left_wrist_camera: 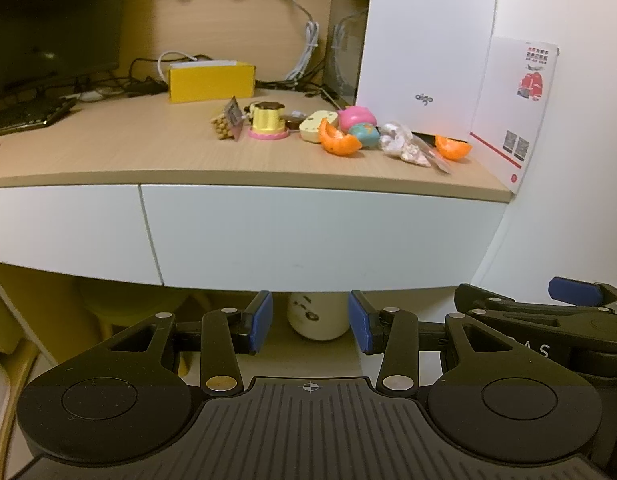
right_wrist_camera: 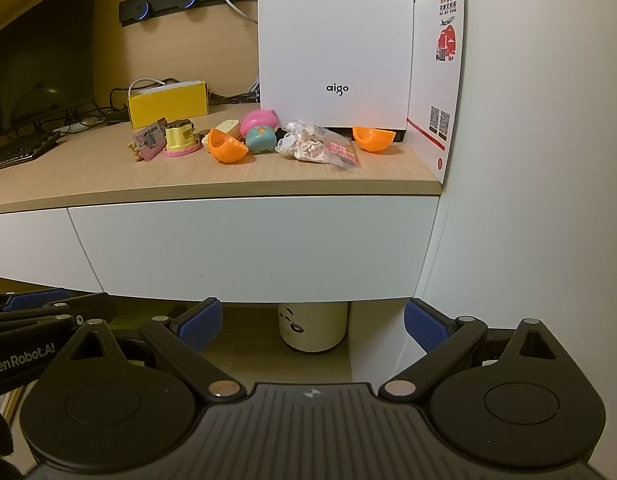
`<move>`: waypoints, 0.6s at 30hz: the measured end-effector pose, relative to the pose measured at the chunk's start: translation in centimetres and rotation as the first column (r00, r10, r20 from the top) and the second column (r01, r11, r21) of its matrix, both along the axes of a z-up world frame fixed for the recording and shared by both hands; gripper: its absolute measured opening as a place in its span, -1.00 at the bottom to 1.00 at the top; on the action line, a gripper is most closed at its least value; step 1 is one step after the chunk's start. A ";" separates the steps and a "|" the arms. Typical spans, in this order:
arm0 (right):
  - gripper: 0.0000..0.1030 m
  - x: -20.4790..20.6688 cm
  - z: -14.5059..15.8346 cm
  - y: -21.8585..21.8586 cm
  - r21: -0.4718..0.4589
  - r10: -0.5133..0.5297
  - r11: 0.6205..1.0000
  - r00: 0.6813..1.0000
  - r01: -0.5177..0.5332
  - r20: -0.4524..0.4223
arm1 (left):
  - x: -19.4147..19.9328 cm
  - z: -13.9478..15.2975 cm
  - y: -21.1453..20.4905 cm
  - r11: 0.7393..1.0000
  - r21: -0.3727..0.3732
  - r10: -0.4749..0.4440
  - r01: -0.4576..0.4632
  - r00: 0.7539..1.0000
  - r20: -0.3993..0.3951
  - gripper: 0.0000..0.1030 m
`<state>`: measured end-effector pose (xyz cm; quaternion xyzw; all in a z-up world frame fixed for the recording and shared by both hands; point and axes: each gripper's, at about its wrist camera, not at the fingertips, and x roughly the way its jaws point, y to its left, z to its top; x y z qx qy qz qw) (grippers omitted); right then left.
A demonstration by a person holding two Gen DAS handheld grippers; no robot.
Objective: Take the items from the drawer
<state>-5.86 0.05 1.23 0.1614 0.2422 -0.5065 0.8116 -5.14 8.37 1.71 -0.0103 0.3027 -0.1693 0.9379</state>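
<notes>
Your left gripper (left_wrist_camera: pixel 310 326) hangs below the white drawer (left_wrist_camera: pixel 308 236), jaws spread wide with nothing between them, and your right gripper (right_wrist_camera: pixel 313 326) sits just beside it, also wide open and empty. The drawer front is shut flush under the worktop (left_wrist_camera: pixel 148 152). On the worktop, near its right end, lies a cluster of small things: two orange shell halves (right_wrist_camera: pixel 226 147), a pink and teal toy (right_wrist_camera: pixel 258 130), a yellow toy cake (left_wrist_camera: pixel 267 122), a crumpled clear packet (right_wrist_camera: pixel 308 146) and a small card (right_wrist_camera: pixel 149 141). A white box (right_wrist_camera: pixel 336 40) stands behind them, and a yellow box (left_wrist_camera: pixel 211 82) sits farther back. A pale bottle (right_wrist_camera: pixel 313 326) stands on the floor under the drawer.
</notes>
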 end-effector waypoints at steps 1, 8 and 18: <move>0.90 0.0 0.0 0.0 0.002 0.000 1.000 1.000 0.000 -0.001 | 0.0 0.0 0.0 1.000 0.000 0.001 -0.001 1.000 0.000 -0.11; 0.90 0.2 -0.1 0.2 0.005 0.000 1.000 1.000 0.000 0.000 | -0.1 0.0 0.3 1.000 -0.001 0.004 -0.004 1.000 -0.001 -0.12; 0.90 0.5 -0.2 0.3 0.017 0.004 1.000 1.000 -0.004 0.002 | -0.1 0.0 0.5 1.000 0.001 0.003 -0.003 1.000 -0.004 -0.12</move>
